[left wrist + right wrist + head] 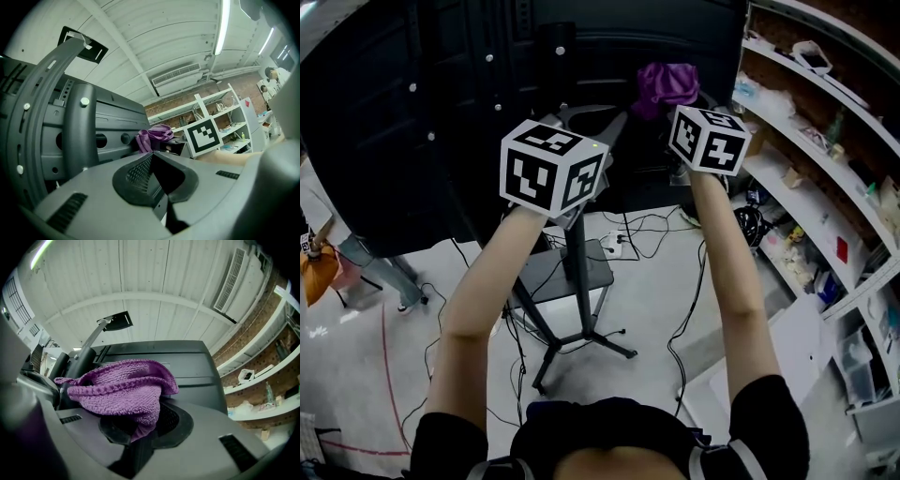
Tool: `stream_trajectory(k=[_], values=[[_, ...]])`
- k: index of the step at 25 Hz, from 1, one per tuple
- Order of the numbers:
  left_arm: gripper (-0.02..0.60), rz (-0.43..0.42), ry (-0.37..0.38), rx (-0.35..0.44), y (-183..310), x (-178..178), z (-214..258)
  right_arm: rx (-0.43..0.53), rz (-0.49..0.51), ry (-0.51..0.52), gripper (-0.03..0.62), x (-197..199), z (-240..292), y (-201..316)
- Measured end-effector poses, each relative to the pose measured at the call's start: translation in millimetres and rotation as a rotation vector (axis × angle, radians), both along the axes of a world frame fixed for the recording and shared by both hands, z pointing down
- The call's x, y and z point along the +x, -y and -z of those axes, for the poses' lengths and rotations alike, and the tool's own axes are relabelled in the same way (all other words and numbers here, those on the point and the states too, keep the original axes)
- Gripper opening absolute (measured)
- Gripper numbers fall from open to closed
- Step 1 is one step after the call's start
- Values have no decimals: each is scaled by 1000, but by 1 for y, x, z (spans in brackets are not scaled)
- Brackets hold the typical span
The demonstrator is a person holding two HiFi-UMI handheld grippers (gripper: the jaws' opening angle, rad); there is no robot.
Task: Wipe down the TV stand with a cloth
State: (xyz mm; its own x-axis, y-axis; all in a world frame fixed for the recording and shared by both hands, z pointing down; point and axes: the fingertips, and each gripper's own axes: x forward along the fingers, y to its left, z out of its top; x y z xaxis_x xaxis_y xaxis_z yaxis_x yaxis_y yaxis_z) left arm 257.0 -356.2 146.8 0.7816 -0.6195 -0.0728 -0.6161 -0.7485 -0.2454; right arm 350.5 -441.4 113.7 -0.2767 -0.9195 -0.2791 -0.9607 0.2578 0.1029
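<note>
The right claw (140, 420) is clamped on a bunched purple cloth (122, 390), which spills up and over both jaws. The cloth is raised at the back of a black TV (187, 366), close to the grey mounting arm of the TV stand (577, 272). No view shows whether the cloth touches the panel.

The left claw (151, 157) has its jaws together at the tips, and nothing is between them. It points at the grey curved bracket (79, 136) on the rear of the screen. From there the cloth shows just beyond the jaw tips, with the right claw's marker cube (202, 136) beside it.

In the head view both bare forearms reach up and forward, a marker cube on each claw. The stand's pole runs down between them to splayed legs on the pale floor (469, 394), where black cables (652, 225) trail. White shelves (825, 159) crowded with small items line the brick wall on the right.
</note>
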Motion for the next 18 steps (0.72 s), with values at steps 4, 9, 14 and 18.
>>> stream_trajectory(k=[4,9,14,18], values=[[6,-14,-2,-7,0,11,-4,-12,-34,4,64,20,-4,1],[6,-23,-6,-18,-3,13,-6,-34,-90,13,64,36,-9,-3],[6,-38,-20,-13,-4,5,4,-11,-51,-10,64,14,5,-21],[6,-32,-29,5,-15,-14,10,84,59,-46,64,-35,37,-61]])
